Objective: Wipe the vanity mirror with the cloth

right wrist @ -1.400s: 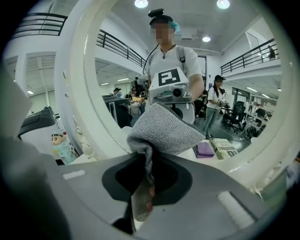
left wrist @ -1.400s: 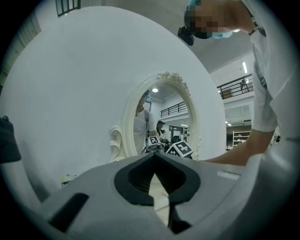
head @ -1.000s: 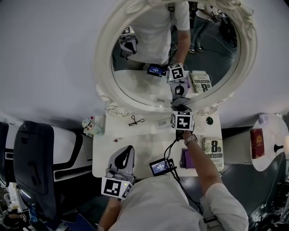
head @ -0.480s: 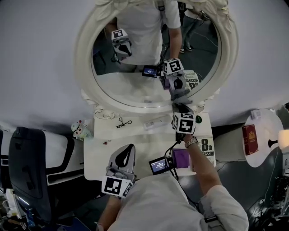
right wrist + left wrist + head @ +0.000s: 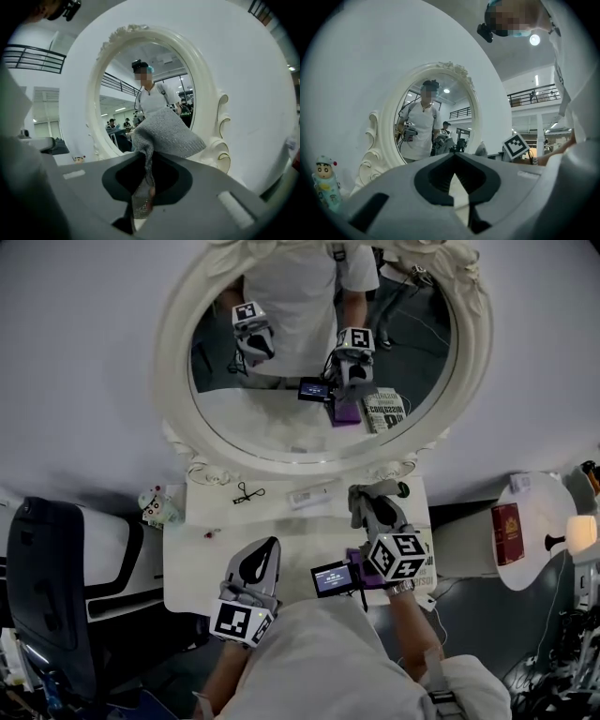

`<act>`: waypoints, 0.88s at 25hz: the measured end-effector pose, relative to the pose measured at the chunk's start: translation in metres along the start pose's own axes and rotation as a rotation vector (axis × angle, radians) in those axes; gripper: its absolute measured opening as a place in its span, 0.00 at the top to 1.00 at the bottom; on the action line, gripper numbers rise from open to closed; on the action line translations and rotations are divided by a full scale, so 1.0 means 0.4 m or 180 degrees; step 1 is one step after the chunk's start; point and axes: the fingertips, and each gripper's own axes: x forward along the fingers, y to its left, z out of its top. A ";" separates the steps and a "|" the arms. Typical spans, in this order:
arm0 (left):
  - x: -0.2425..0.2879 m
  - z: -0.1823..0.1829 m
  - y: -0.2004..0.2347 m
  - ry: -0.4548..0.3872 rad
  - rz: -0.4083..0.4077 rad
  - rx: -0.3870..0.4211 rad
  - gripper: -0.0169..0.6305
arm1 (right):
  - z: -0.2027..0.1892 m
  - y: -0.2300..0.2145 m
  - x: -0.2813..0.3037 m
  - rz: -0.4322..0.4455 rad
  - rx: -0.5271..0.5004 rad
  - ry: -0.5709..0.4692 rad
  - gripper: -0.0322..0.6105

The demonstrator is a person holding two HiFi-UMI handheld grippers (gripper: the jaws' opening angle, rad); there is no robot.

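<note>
White dressing table beneath an oval vanity mirror. The right gripper, clamped on the grey cloth, hovers just below the mirror, clear of the glass. The left gripper is closed and empty, lower still; the wiping looks unfinished.

My left gripper sits low at the front edge of the tabletop. It points level, and its jaws are closed tip to tip with nothing between them. My right gripper hangs above the tabletop's right side, tilted slightly down. Its jaws are clamped on a grey cloth that bunches beyond the tips. My bare right forearm reaches forward from a white sleeve.
</note>
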 end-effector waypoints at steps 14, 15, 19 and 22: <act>-0.063 -0.043 -0.061 0.0105 -0.0291 0.0071 0.96 | 0.088 0.244 -0.309 0.0501 0.0182 -0.0799 0.89; -0.062 -0.032 -0.062 0.0069 -0.0296 0.0083 0.96 | 0.078 0.255 -0.309 0.0516 0.0179 -0.0780 0.89; -0.072 -0.001 -0.057 -0.0013 -0.0272 0.0140 0.96 | 0.046 0.291 -0.294 0.0519 0.0209 -0.0749 0.89; -0.073 -0.019 -0.064 0.0031 -0.0268 0.0115 0.96 | 0.043 0.311 -0.280 0.0563 0.0210 -0.0757 0.89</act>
